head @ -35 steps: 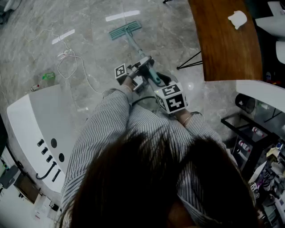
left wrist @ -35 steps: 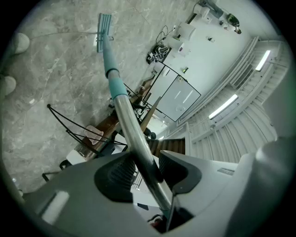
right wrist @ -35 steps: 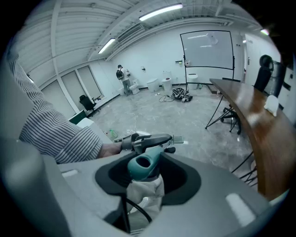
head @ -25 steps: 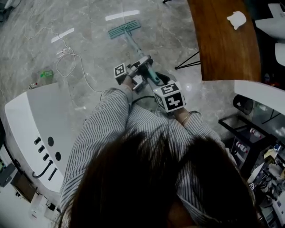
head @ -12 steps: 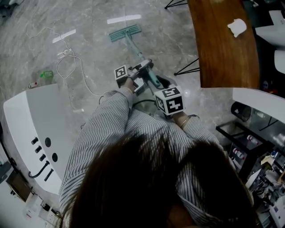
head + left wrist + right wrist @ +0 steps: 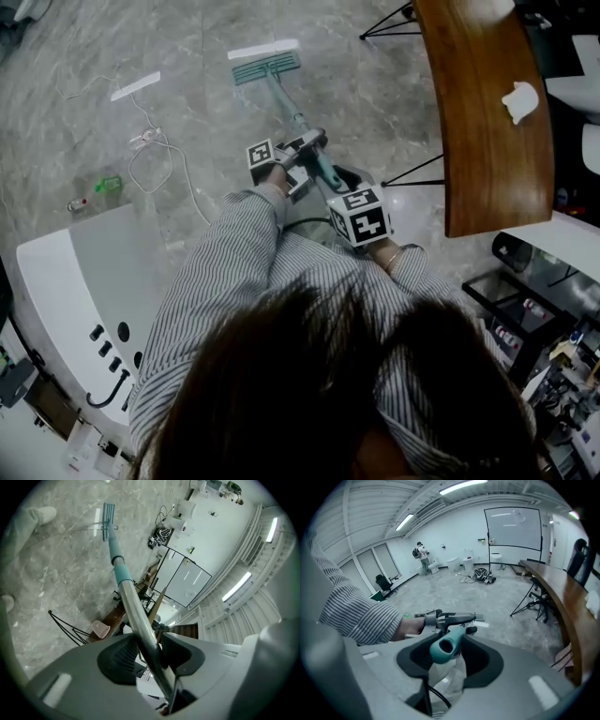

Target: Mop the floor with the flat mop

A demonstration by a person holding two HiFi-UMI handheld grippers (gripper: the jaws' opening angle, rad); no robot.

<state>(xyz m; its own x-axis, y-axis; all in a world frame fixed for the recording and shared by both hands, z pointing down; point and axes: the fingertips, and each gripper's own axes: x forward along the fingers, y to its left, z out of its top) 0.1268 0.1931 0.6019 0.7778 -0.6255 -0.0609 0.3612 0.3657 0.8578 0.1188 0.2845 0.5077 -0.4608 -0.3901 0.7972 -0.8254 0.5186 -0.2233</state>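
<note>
Your left gripper (image 6: 302, 150) pinches mop pole (image 6: 126, 590) mid-shaft, likely to steer; right gripper (image 6: 449, 654) clamps teal handle end (image 6: 443, 645), likely to push. Flat mop head (image 6: 267, 66) rests on floor (image 6: 75, 56), 12 o'clock.

The head view looks steeply down from above the person; hair (image 6: 309, 394) fills the lower frame and the floor (image 6: 375, 94) fills the upper left. The left gripper view sits close behind its jaws and faces along the mop handle (image 6: 136, 616) toward the mop head (image 6: 108, 520) at upper left. The right gripper view sits equally close and faces level across the room. The head and left gripper views share the mop head. The head and right gripper views share the wooden table (image 6: 478, 112), at the right of both frames.
</note>
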